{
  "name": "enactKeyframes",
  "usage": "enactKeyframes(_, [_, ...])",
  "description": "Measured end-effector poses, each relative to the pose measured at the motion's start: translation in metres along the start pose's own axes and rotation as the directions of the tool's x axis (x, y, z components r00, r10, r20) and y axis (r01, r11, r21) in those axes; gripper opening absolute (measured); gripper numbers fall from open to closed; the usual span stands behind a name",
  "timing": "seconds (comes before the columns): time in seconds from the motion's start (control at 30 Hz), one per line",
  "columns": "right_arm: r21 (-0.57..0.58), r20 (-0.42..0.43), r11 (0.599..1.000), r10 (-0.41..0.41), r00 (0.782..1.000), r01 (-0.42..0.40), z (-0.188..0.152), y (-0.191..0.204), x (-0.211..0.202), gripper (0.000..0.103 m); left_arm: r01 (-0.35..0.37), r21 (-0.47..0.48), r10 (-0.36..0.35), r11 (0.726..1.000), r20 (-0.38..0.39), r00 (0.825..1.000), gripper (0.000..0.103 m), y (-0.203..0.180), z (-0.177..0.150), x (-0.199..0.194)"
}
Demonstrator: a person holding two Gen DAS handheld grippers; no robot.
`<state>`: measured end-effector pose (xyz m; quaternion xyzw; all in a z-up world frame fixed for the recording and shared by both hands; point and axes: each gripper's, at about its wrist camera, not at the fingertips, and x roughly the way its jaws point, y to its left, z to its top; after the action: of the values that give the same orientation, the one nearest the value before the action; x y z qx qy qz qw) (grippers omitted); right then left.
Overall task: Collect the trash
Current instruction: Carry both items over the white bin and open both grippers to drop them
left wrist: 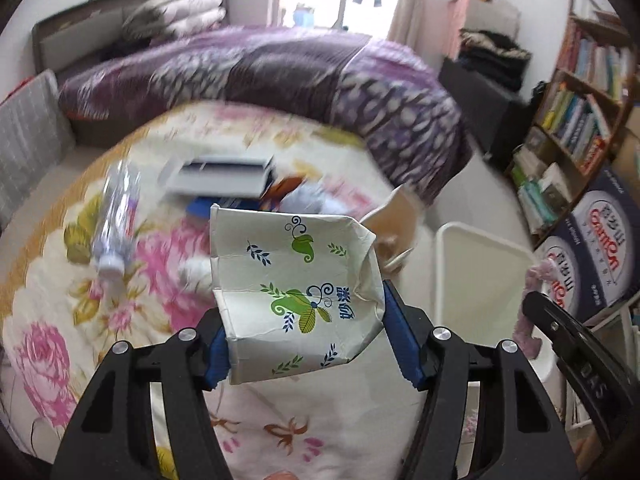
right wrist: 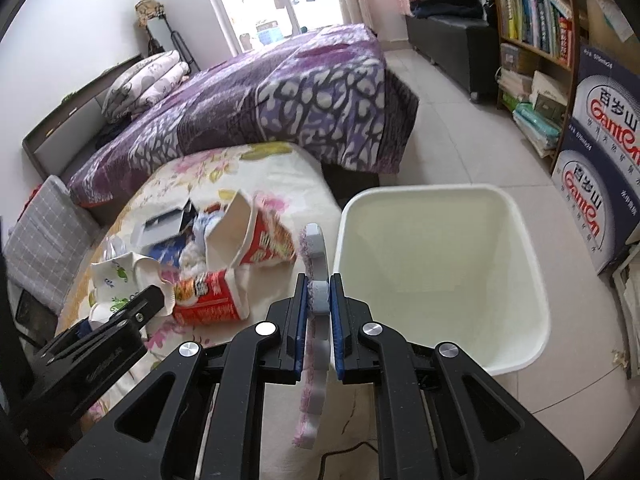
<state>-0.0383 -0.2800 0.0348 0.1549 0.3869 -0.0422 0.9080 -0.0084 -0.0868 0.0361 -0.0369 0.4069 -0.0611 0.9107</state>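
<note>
My left gripper [left wrist: 302, 312] is shut on a crushed white paper cup [left wrist: 292, 296] with green leaf print, held above the floral cloth [left wrist: 120, 312]. The cup also shows in the right wrist view [right wrist: 120, 276]. My right gripper [right wrist: 319, 300] is shut on a flat pink and grey sponge pad [right wrist: 316, 256], held upright at the left rim of the white trash bin [right wrist: 520, 280]. The bin also shows in the left wrist view [left wrist: 480, 264]. Two red noodle cups [right wrist: 256, 240] and other trash lie on the cloth.
A plastic bottle [left wrist: 114, 220] and a grey box [left wrist: 224, 176] lie on the cloth. A bed with a purple blanket [right wrist: 280, 92] is behind. A bookshelf [right wrist: 532, 20] and blue water cartons [right wrist: 600, 152] stand at right. Tiled floor surrounds the bin.
</note>
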Motion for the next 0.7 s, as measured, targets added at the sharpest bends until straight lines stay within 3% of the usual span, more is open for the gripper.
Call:
enactKeyframes(0.13, [0.006,0.0,0.999,-0.036,0.999,0.036,0.021,-0.018,-0.007,0.011,0.06,0.049,-0.061,0.997,0.018,0.998,0.064,-0.023,0.01,-0.009])
enactKeyframes(0.27, [0.006,-0.032,0.995,-0.099,0.995,0.099,0.047,-0.047,-0.007,0.014,0.111,0.11,-0.11,0.988,-0.013,0.994,0.064,-0.053,0.014,-0.004])
enactKeyframes(0.3, [0.021,-0.044,0.993,-0.111,0.993,0.112,0.053,-0.056,-0.005,0.02,0.123,0.122,-0.12,0.985,-0.028,0.992,0.064,-0.06,0.013,0.0])
enactKeyframes(0.33, [0.041,-0.045,0.991,-0.123,0.991,0.124,0.058,-0.065,-0.004,0.034,0.13,0.132,-0.126,0.983,-0.038,0.991,0.064,-0.066,0.012,0.003])
enactKeyframes(0.43, [0.114,-0.022,0.983,-0.143,0.99,0.144,0.065,-0.091,-0.006,0.061,0.137,0.174,-0.127,0.975,-0.068,0.99,0.064,-0.089,0.011,0.015])
enactKeyframes(0.7, [0.361,-0.011,0.926,-0.109,0.994,0.105,0.068,-0.15,-0.004,0.073,0.171,0.185,-0.143,0.968,-0.157,0.977,0.065,-0.137,0.011,0.045])
